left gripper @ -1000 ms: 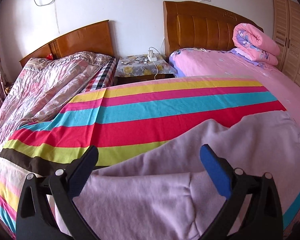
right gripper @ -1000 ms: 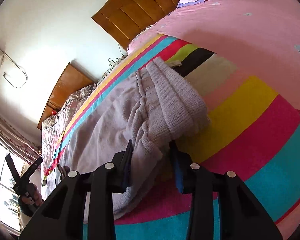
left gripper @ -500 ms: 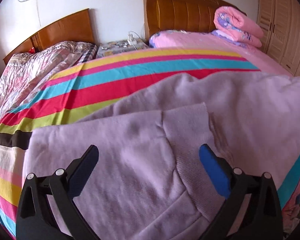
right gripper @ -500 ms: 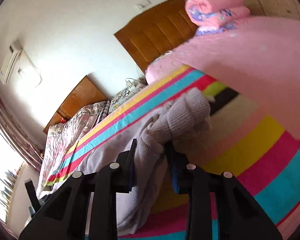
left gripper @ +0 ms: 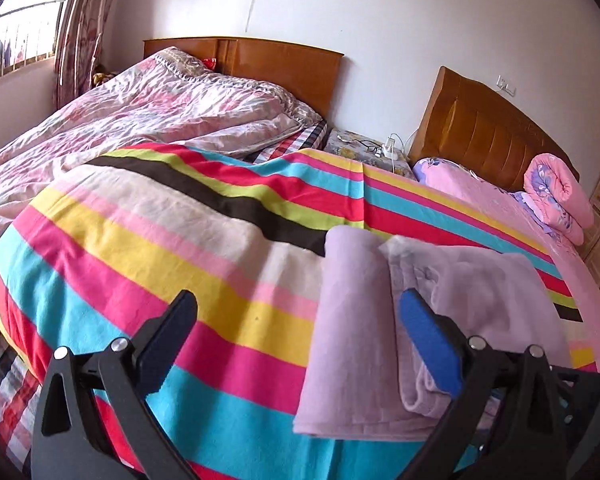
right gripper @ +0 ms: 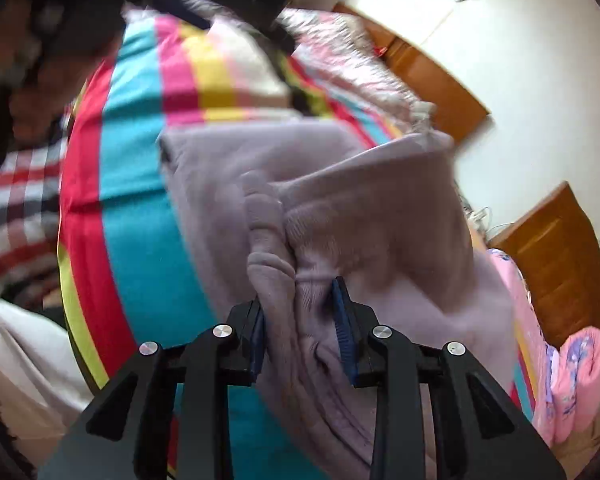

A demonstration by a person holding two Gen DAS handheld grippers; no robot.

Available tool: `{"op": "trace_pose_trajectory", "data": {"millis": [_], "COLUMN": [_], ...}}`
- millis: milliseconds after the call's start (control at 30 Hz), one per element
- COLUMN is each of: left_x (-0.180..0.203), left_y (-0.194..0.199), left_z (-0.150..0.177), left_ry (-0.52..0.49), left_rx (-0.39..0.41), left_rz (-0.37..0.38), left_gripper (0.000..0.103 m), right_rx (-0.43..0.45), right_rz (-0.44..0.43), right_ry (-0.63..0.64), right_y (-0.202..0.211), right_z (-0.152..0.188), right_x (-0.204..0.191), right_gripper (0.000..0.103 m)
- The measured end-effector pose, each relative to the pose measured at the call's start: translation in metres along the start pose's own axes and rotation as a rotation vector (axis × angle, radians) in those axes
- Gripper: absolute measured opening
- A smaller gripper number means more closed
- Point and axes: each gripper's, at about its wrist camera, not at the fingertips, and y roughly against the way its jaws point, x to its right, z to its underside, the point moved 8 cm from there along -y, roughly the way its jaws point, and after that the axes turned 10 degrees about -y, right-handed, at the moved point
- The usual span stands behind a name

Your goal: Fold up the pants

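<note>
The soft, thick, pale purple fleece pants point(left gripper: 440, 304) look light and floppy, so they will sag and bunch up, and I think the best place to grab them is a thick edge like the ribbed cuff or the waist. The right gripper point(right gripper: 302, 328) is squeezed on a bunched-up fold of them, while the left gripper point(left gripper: 296, 320) has its two fingers wide apart with nothing held, hanging just left of the pile. The pants lie folded over in fuzzy layers on the near right part of the bright striped blanket point(left gripper: 180, 232) on the bed.

No legible text or labels.
</note>
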Motion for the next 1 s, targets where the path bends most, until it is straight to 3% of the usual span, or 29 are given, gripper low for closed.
{"op": "trace_pose_trajectory", "data": {"millis": [33, 67, 200, 300, 400, 467, 600, 833, 933, 1000], "left_x": [-0.003, -0.004, 0.008, 0.035, 0.058, 0.065, 0.058, 0.027, 0.025, 0.022], "left_y": [0.004, 0.006, 0.005, -0.001, -0.009, -0.012, -0.007, -0.007, -0.006, -0.004], "left_z": [0.007, 0.012, 0.022, 0.023, 0.030, 0.035, 0.036, 0.039, 0.040, 0.040], "left_ry": [0.002, 0.005, 0.038, 0.071, 0.095, 0.084, 0.067, 0.146, 0.149, 0.155], "left_rx": [-0.003, -0.006, -0.010, -0.018, -0.049, -0.066, -0.050, -0.049, -0.049, -0.046], "left_rz": [0.005, 0.014, 0.106, 0.252, 0.345, 0.345, 0.315, 0.290, 0.289, 0.288], "left_gripper": [0.101, 0.101, 0.101, 0.101, 0.101, 0.101, 0.101, 0.101, 0.101, 0.101], "right_rx": [-0.008, -0.017, 0.057, 0.067, 0.044, -0.002, -0.062, -0.071, -0.049, -0.024], "right_rz": [-0.016, -0.084, -0.312, -0.322, -0.343, -0.346, -0.361, -0.348, -0.352, -0.347], "right_ry": [-0.007, -0.046, -0.340, -0.436, -0.425, -0.393, -0.367, -0.342, -0.318, -0.314], "right_y": [0.004, 0.011, 0.050, 0.055, 0.041, 0.025, -0.005, -0.010, -0.006, 0.002], "right_z": [0.005, 0.007, 0.003, 0.004, -0.005, -0.009, -0.012, -0.011, -0.015, -0.020], "right_x": [0.000, 0.002, 0.044, 0.064, 0.061, 0.053, 0.041, 0.037, 0.031, 0.037], "right_gripper": [0.037, 0.050, 0.052, 0.052, 0.045, 0.035, 0.035, 0.036, 0.013, 0.010]}}
